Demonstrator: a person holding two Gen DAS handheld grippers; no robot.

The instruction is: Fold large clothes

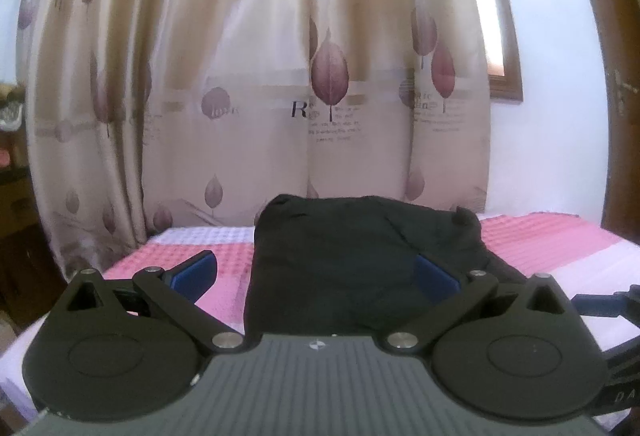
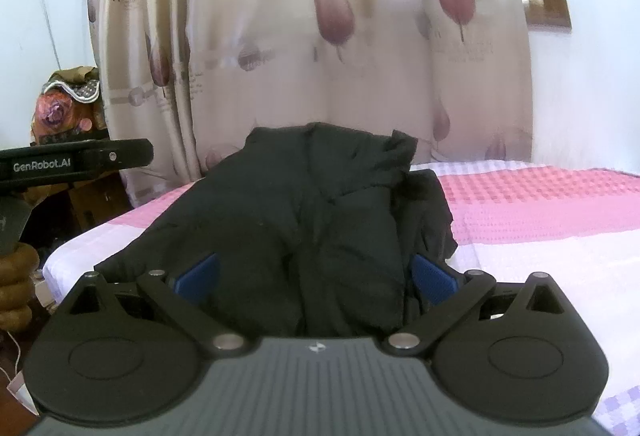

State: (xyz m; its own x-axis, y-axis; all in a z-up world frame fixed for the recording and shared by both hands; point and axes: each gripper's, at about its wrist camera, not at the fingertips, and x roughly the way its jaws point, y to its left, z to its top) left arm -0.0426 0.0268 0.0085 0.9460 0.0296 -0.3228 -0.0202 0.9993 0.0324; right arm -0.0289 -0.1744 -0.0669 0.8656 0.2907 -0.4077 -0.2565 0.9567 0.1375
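Note:
A black garment (image 1: 344,256) lies bunched in a rough folded pile on the pink and white checked bed cover (image 1: 552,240). It also shows in the right wrist view (image 2: 304,220), with creased folds and a loose flap at its right. My left gripper (image 1: 316,276) is open and empty, its blue pads (image 1: 196,274) spread wide at the garment's near left edge. My right gripper (image 2: 316,276) is open and empty, held over the garment's near edge. The left gripper's body (image 2: 76,157) shows at the left of the right wrist view.
A beige curtain with leaf prints (image 1: 280,75) hangs behind the bed. A wooden window frame (image 1: 508,75) and white wall are at the right. Cluttered items and a flowered cloth (image 2: 64,107) stand left of the bed. The bed cover (image 2: 540,203) extends to the right.

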